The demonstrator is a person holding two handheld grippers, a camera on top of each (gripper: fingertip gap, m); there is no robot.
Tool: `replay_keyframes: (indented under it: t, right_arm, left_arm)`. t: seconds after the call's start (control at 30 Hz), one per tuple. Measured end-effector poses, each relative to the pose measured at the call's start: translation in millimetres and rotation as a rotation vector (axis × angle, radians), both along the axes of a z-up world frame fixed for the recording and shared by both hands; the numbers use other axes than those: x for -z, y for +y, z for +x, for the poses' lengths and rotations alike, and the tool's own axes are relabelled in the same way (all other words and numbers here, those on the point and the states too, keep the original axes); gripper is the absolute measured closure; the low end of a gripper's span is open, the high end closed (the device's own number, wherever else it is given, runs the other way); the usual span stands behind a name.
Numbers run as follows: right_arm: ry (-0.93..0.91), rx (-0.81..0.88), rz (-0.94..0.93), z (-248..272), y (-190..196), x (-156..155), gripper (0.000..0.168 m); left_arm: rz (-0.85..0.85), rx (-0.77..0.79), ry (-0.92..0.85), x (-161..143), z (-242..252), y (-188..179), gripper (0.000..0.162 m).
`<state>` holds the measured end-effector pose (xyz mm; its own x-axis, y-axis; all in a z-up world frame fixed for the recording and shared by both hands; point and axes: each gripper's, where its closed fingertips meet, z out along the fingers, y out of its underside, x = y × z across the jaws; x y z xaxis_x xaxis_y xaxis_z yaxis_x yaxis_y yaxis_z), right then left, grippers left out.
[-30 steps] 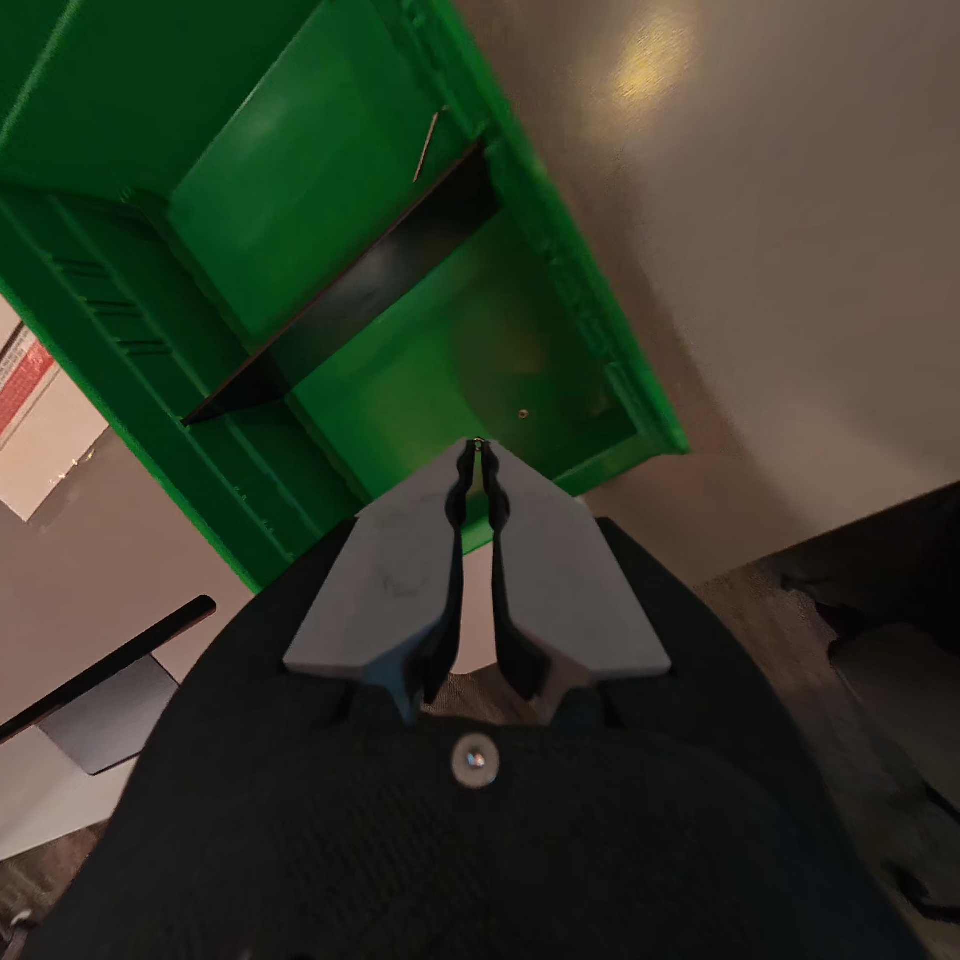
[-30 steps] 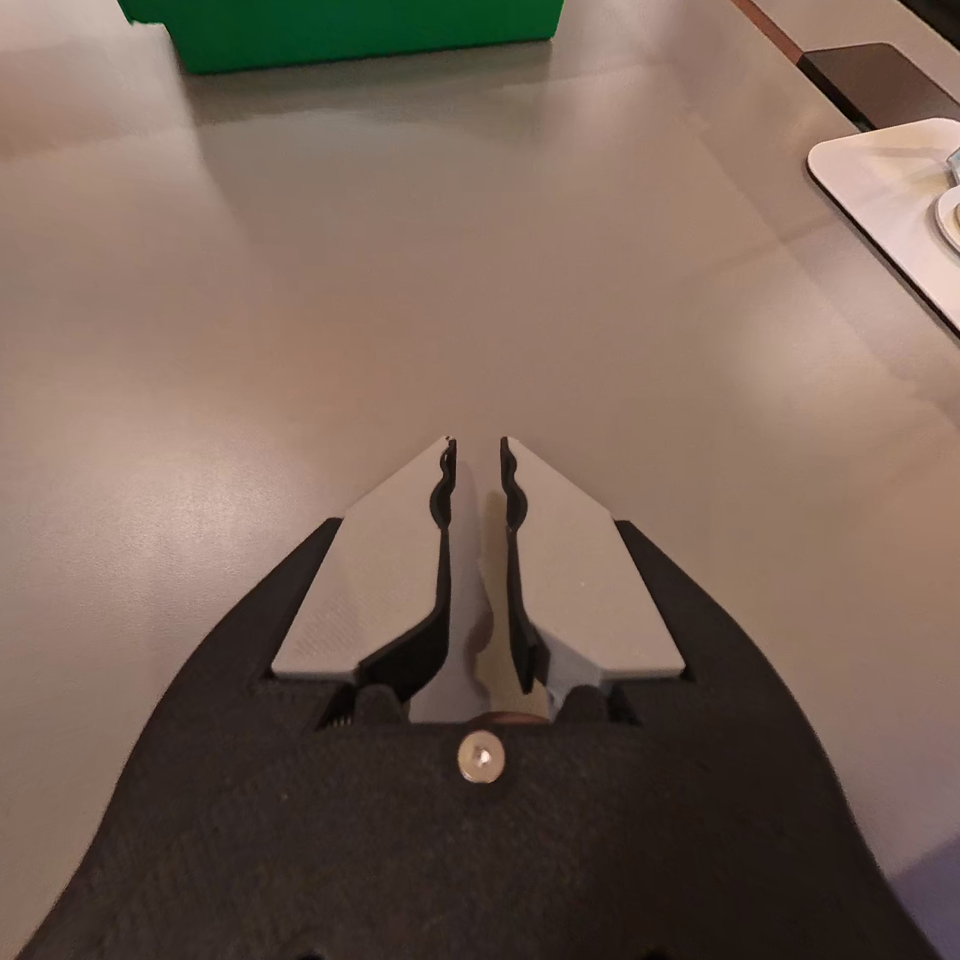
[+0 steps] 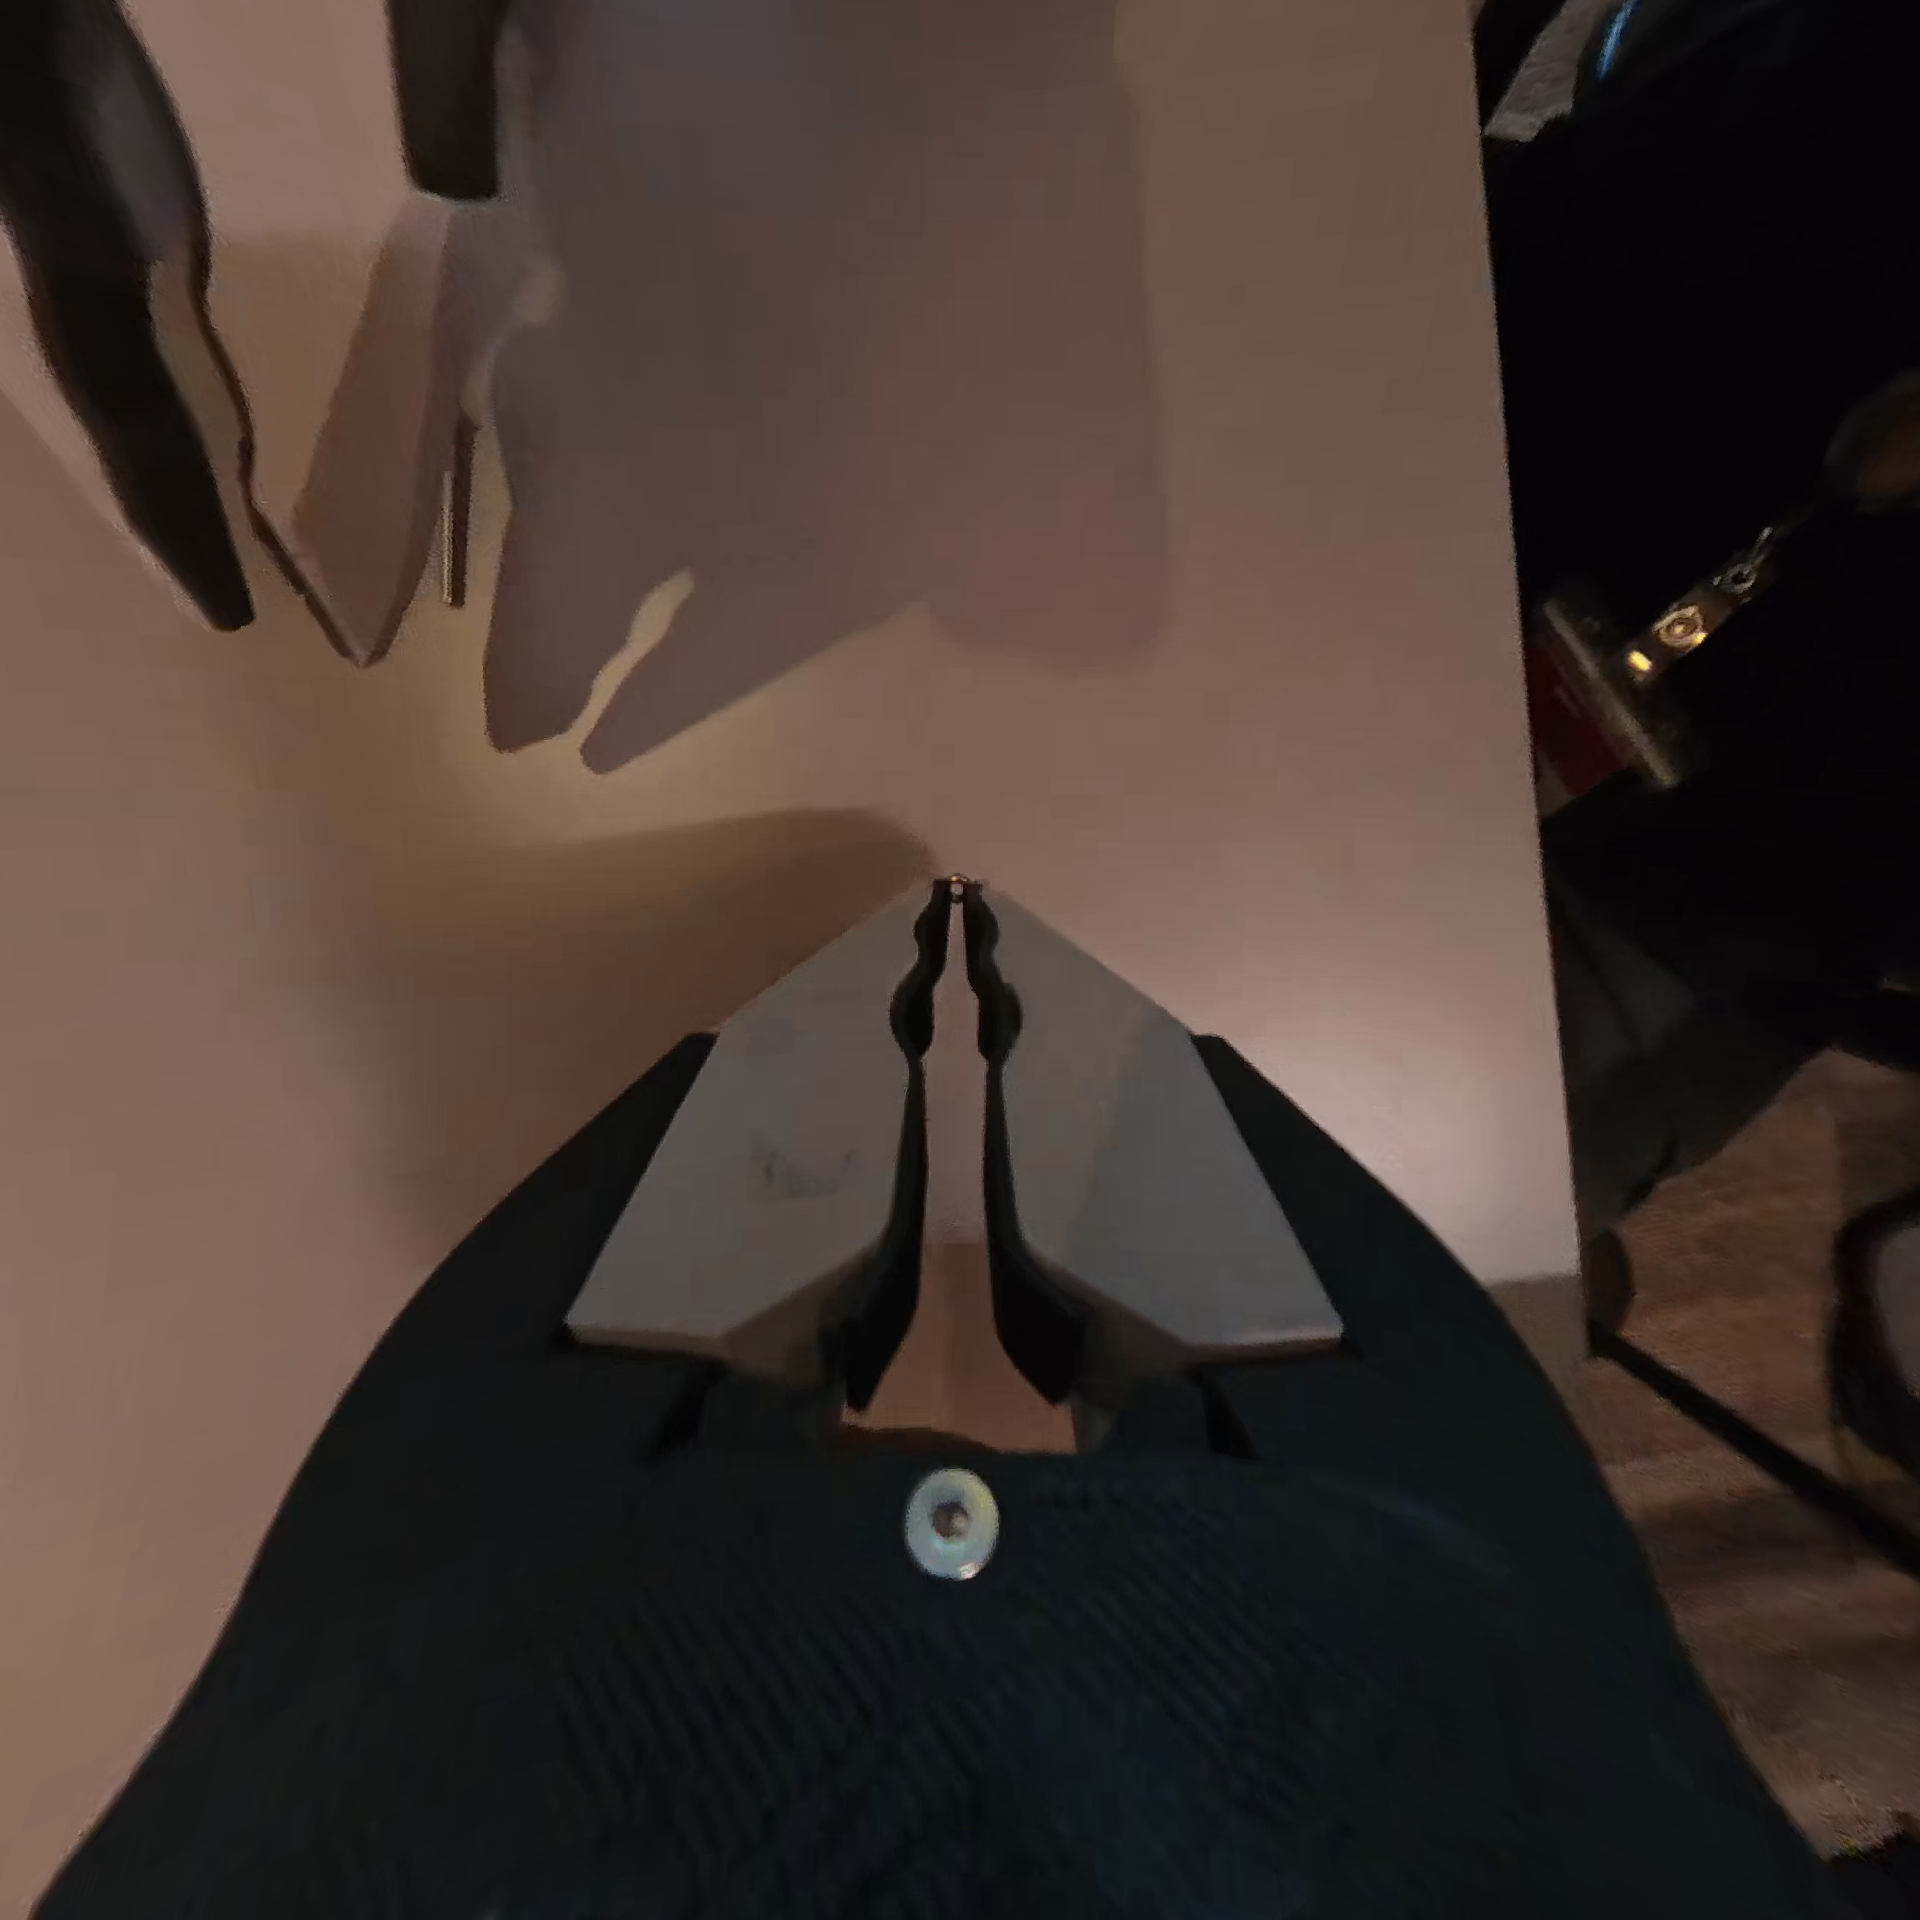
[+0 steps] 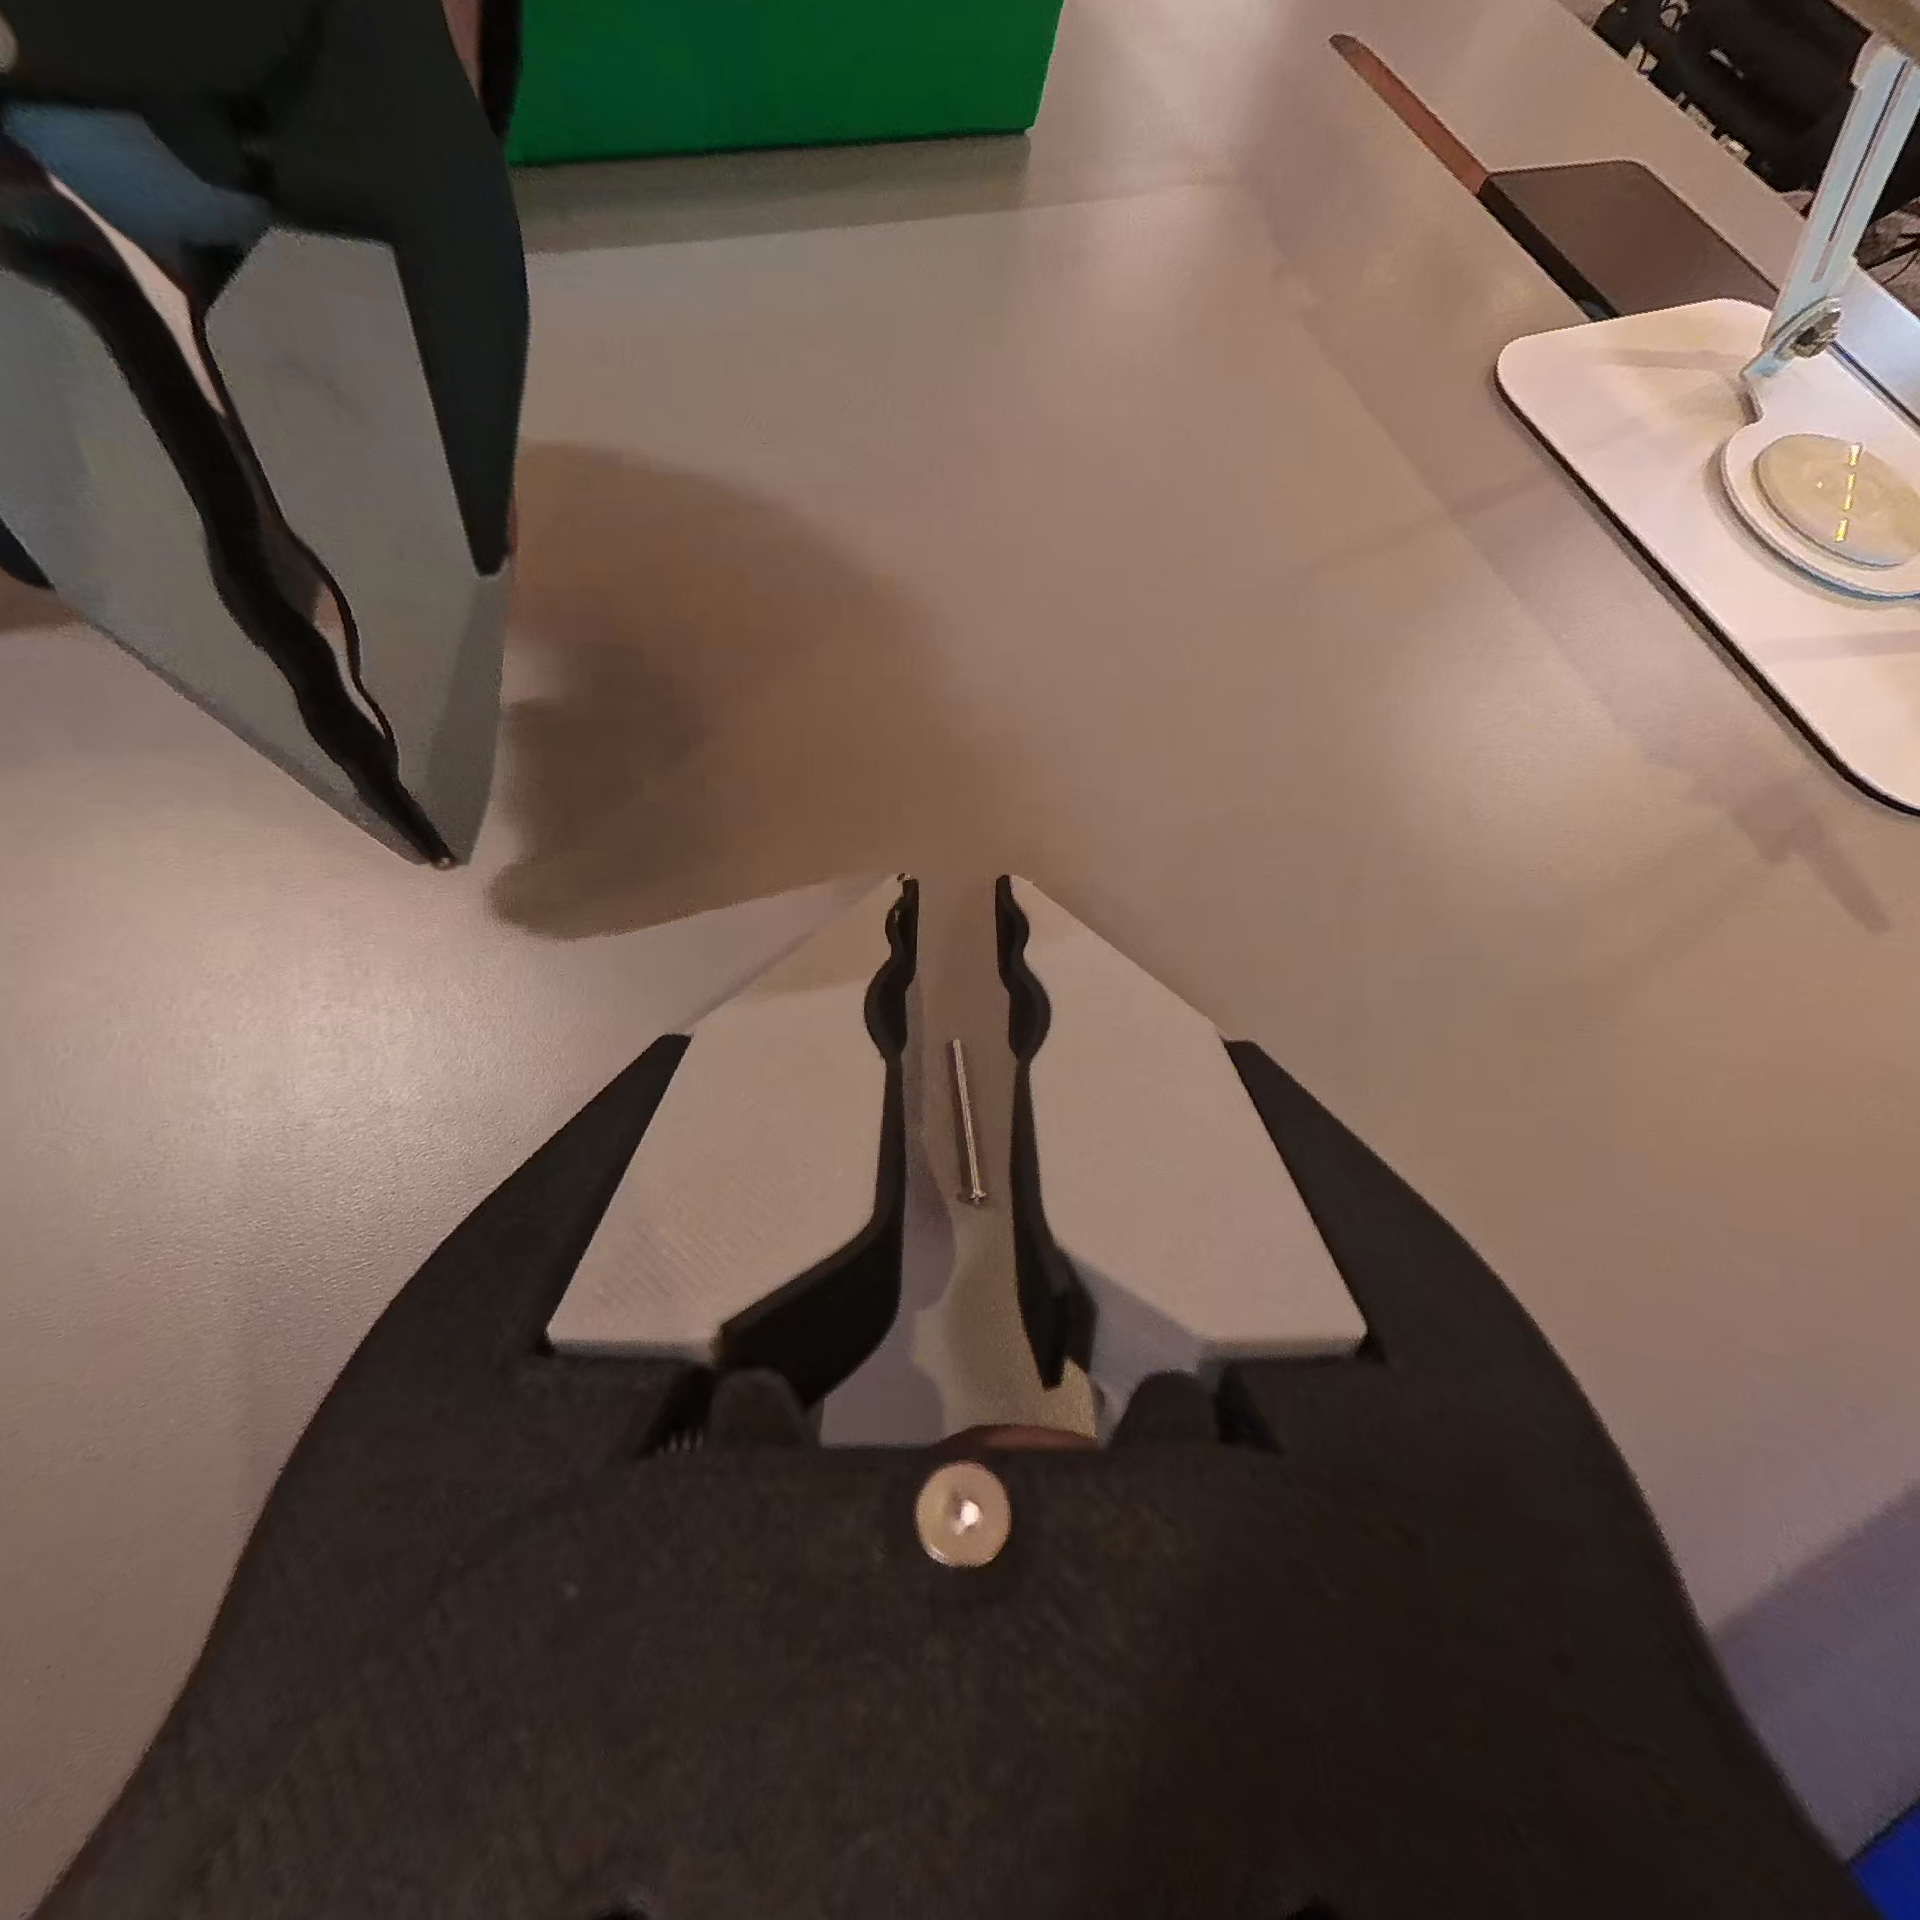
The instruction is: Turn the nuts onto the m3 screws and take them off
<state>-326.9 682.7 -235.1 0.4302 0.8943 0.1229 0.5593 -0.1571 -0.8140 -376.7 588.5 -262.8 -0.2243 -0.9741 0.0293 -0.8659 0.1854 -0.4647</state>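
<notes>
My left gripper (image 3: 958, 891) is shut on a tiny metal nut (image 3: 959, 883) pinched at its very tips, above the grey table. It also shows in the right wrist view (image 4: 436, 852) at the upper left, tips pointing down close to the table. My right gripper (image 4: 954, 894) is open and holds nothing. A thin m3 screw (image 4: 966, 1122) lies flat on the table between its fingers, head towards the camera. In the left wrist view the right gripper (image 3: 296, 634) is at the upper left, with the screw (image 3: 451, 540) beside it.
A green bin (image 4: 779, 83) stands at the far edge of the table. A white base plate with a metal stand (image 4: 1662, 499) is at the right, with a dark flat block (image 4: 1621, 239) behind it. The table edge (image 3: 1527, 831) and dark floor lie to the left gripper's right. Spacing between my two grippers at the tips: around 11 cm.
My left gripper has left the green bin with the nut and come over the table beside the right gripper. The screw now shows between the right gripper's slightly wider fingers.
</notes>
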Motion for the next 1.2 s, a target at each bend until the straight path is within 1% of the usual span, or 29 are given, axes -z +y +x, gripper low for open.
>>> replay_keyframes:
  t: [0.1, 0.2, 0.67, 0.9, 1.1, 1.13, 1.2]
  right_arm:
    - [0.0, -0.004, 0.005, -0.7, -1.1, -1.2, 0.156]
    - [-0.005, -0.008, 0.008, -1.4, -2.3, -1.2, 0.156]
    - [-0.007, -0.019, 0.025, -3.5, -5.5, -4.5, 0.156]
    - [0.002, -0.02, 0.023, -3.6, -5.9, -6.4, 0.156]
    - [-0.001, -0.011, 0.02, -1.6, -3.5, -5.1, 0.156]
    - [0.002, -0.01, 0.018, -1.3, -3.3, -5.3, 0.156]
    - [0.017, -0.012, 0.007, -1.0, -3.4, -6.8, 0.155]
  left_arm:
    - [0.017, 0.052, 0.02, 8.2, -0.8, -2.2, 0.161]
    - [0.027, 0.058, 0.035, 13.5, -2.0, 0.6, 0.161]
    - [0.029, 0.052, 0.024, 13.8, 2.0, 6.6, 0.161]
    - [0.068, 0.002, -0.007, 13.8, 11.0, 23.9, 0.161]
    - [0.06, -0.046, -0.043, 13.6, 19.7, 36.6, 0.162]
    - [0.061, -0.058, -0.052, 13.5, 21.6, 38.6, 0.161]
    - [0.051, -0.082, -0.066, 13.0, 24.0, 41.1, 0.147]
